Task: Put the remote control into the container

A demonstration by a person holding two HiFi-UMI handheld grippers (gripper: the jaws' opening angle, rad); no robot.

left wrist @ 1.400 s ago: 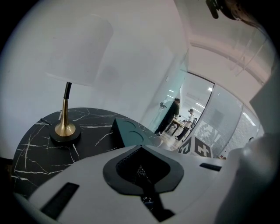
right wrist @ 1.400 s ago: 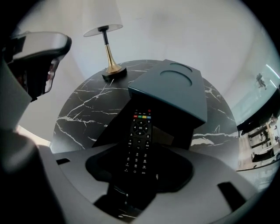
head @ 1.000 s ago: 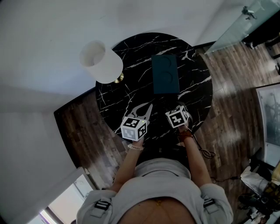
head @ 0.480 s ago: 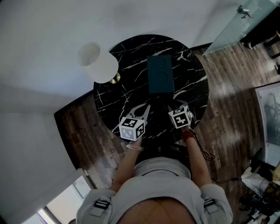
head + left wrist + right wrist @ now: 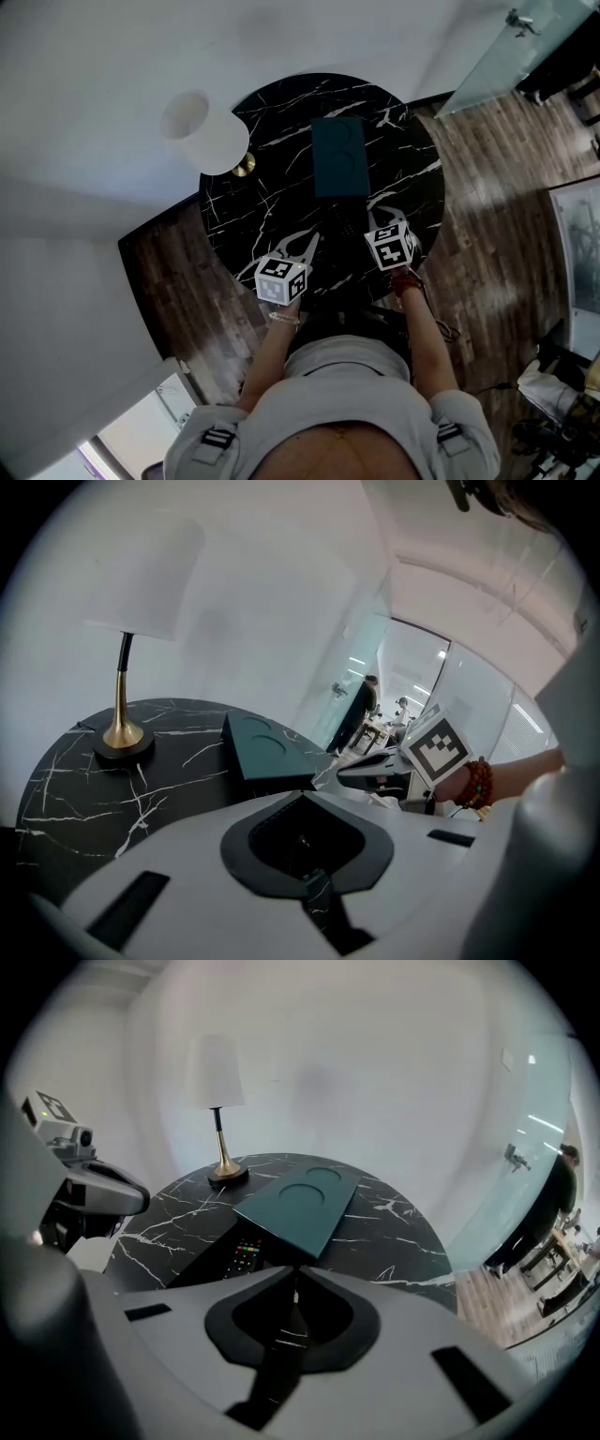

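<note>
The right gripper (image 5: 297, 1270) has its two jaws pressed together. They have just been closing, and I see nothing between them. Their tips sit right at the near corner of the container (image 5: 305, 1199), a flat dark green box with two rings on top. I cannot tell if they pinch that corner. The container stretches away in front of this gripper.

The remote control (image 5: 244, 1258) is just ahead of the tips and a little to the left. It is black with small coloured buttons. It sits tight against the left edge of the container top, partly under it. I cannot tell if it is inside the container or beside it.

The left gripper (image 5: 303, 797) also has its jaws together and holds nothing. The container is near, in front of it, not touching. The lamp (image 5: 141, 588) stands farther off, ahead and to its left, on the black table (image 5: 66, 789). The right gripper is just off to its right.
</note>
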